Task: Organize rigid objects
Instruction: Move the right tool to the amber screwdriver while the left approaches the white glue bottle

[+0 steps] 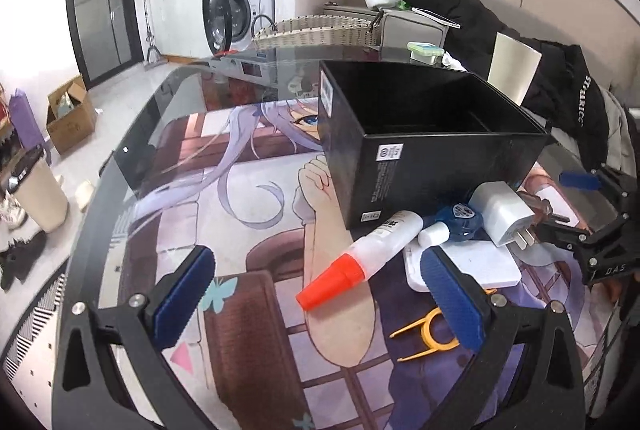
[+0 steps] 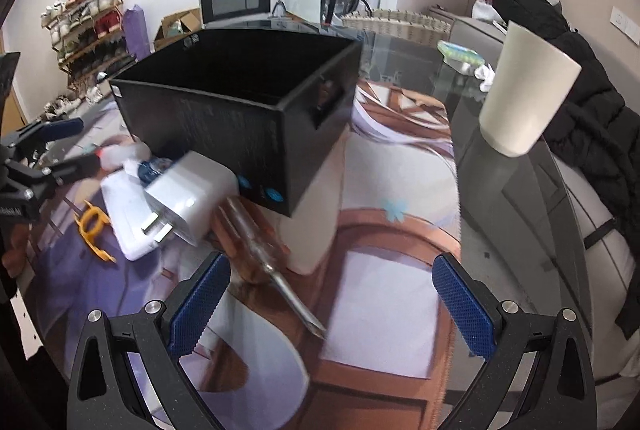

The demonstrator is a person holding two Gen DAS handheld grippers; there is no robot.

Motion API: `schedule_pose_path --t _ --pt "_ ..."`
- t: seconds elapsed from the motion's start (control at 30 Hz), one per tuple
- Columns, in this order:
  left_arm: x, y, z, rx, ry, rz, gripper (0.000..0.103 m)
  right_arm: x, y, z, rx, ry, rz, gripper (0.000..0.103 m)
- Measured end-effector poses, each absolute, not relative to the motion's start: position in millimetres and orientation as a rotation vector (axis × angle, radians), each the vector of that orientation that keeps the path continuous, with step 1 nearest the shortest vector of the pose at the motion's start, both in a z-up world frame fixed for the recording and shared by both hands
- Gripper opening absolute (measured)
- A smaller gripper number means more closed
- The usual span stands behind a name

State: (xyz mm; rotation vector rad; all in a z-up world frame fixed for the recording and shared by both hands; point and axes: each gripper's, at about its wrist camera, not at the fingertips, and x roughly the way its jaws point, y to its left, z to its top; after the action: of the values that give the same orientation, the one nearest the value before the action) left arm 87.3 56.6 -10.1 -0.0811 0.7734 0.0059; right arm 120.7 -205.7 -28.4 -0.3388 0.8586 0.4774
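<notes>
An open black box [image 1: 424, 145] stands on the printed mat; it also shows in the right wrist view [image 2: 240, 109]. In front of it lie a glue bottle with an orange cap [image 1: 360, 262], a blue round item [image 1: 460, 222], a white plug adapter [image 1: 504, 213], a white flat case [image 1: 472, 266] and yellow tweezers [image 1: 428, 334]. A screwdriver with a clear brown handle [image 2: 260, 250] lies by the adapter [image 2: 188, 201]. My left gripper [image 1: 320, 298] is open, just short of the glue bottle. My right gripper [image 2: 332, 298] is open over the screwdriver tip.
A cream cup [image 2: 528, 97] stands on the glass table [image 2: 500, 189] to the right. A black jacket [image 1: 520, 49] hangs over the chair behind the box. A wicker basket [image 1: 320, 29] and a small green-lidded box [image 1: 424, 51] sit at the far edge.
</notes>
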Motion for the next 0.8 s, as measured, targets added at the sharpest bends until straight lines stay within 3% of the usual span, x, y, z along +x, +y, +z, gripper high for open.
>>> schedule_pose_path --t 0.3,0.8 --pt "87.2 54.6 -10.6 -0.078 0.779 -0.014 0.103 138.3 -234.3 -30.9 -0.286 0.88 0.398 0.103" --pt "89.9 55.3 -12.1 -0.089 0.796 -0.023 0.103 124.6 -199.8 -29.6 -0.291 0.897 0.601 0.103"
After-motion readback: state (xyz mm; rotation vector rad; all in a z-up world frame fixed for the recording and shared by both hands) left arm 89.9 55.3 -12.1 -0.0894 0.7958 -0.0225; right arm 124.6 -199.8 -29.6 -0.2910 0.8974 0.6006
